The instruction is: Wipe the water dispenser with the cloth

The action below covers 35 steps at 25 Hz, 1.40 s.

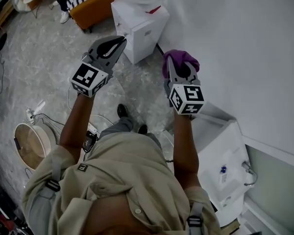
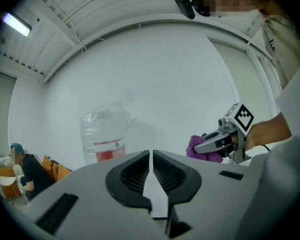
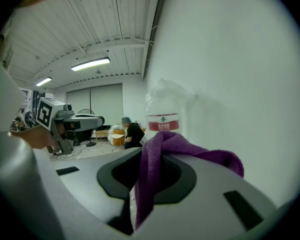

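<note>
Fuzzy purple cloth [image 3: 190, 151]; matt grey plastic right claw [image 3: 149, 164]; clear glossy plastic bottle [image 3: 163, 109]; smooth white water dispenser [image 1: 139, 28].
</note>
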### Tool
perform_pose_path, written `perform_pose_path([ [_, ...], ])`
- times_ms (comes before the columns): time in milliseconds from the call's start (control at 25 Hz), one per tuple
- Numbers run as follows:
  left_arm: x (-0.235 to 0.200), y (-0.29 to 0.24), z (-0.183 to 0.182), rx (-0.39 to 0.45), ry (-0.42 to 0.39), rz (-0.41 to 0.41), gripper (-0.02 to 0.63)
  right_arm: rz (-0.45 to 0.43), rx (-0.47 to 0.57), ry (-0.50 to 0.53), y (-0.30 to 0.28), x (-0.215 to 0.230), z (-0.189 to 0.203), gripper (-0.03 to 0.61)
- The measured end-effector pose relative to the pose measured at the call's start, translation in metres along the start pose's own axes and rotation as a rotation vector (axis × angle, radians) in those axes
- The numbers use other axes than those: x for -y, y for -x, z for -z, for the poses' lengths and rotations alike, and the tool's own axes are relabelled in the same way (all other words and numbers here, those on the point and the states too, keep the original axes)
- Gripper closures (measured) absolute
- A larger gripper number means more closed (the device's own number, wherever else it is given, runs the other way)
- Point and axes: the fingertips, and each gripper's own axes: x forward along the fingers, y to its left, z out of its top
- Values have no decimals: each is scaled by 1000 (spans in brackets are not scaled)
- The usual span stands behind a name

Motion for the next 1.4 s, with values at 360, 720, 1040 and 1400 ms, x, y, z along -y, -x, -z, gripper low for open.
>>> perform_pose_path([
  [360,-65,-15,12,24,16,43,579,51,-22,24,-62,-4,-15,517],
  [720,-100,-19,37,-8,37,9,579,-2,-34,38,-114,-6,-10,517],
  [1040,-114,-29,50,-76,36,-81,588,-112,-64,34,-164,18,8,517],
  [1400,-122,-65,84,-133,83,-221,588,-290,-128,115,-238,54,53,517],
])
